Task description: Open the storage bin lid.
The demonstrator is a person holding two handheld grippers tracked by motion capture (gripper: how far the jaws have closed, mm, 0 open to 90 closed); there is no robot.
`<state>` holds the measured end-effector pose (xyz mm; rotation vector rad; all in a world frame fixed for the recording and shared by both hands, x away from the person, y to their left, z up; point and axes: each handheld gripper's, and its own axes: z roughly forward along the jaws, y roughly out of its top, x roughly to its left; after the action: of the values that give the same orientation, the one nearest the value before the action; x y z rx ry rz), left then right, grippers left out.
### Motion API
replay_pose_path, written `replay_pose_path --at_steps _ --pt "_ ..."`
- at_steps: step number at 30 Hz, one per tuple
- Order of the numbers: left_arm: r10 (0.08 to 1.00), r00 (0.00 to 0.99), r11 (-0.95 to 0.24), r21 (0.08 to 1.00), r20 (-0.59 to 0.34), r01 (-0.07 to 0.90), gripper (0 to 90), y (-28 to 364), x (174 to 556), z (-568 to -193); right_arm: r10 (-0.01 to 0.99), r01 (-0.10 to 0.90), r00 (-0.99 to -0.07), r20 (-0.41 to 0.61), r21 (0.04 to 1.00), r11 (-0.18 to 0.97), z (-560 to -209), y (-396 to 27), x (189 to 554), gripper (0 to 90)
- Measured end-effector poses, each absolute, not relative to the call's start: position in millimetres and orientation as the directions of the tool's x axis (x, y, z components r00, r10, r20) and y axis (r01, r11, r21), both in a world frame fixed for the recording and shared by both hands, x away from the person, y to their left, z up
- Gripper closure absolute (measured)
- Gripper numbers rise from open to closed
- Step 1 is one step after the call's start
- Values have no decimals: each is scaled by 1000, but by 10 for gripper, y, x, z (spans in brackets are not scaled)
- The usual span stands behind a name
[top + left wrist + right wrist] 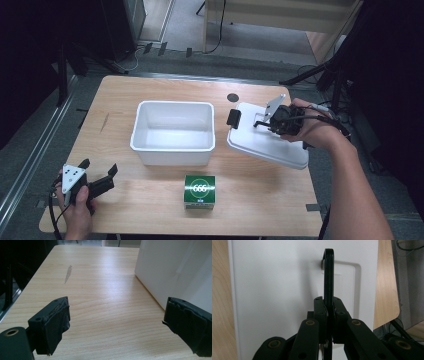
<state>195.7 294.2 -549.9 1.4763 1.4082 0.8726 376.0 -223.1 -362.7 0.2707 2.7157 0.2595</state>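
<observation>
Nearest me, at the table's near left corner, the left gripper rests low over the wood with its jaws spread wide and nothing between them, the white bin just ahead to its right. Next along, near the front edge, sits a small green box, untouched. Right of the bin the right gripper has its jaws pressed tight on the thin black handle of the white lid, which lies beside the bin, its right edge past the table's edge. I judge the lid light, stiff plastic, smooth enough to slip, so that upright handle is the sensible hold, though a broad flat panel may swing from it. A black latch sits at its left edge; how the handle joins the lid I cannot make out
</observation>
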Motion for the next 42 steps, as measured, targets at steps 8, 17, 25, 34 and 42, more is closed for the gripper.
replay_pose_path --at_steps 8,17,25,34,42 --pt "991 105 41 930 -85 364 71 2940 1958 -5500 255 177 -900 -354 239 955 -3913 -2284 3783 851" --pt "991 107 37 930 -82 365 71 2939 1958 -5499 260 185 -902 -346 235 954 -4230 -2299 3808 851" --pt "991 106 37 930 -81 365 71 2939 1958 -5499 231 165 -904 -360 205 965 -4432 -2285 3797 851" --pt "991 105 38 930 -81 365 71 2939 1959 -5499 205 149 -910 -359 176 973 -4611 -2271 3766 851" --pt "991 104 39 930 -83 365 71 2939 1960 -5500 195 135 -908 -371 182 974 -4702 -2270 3710 850"
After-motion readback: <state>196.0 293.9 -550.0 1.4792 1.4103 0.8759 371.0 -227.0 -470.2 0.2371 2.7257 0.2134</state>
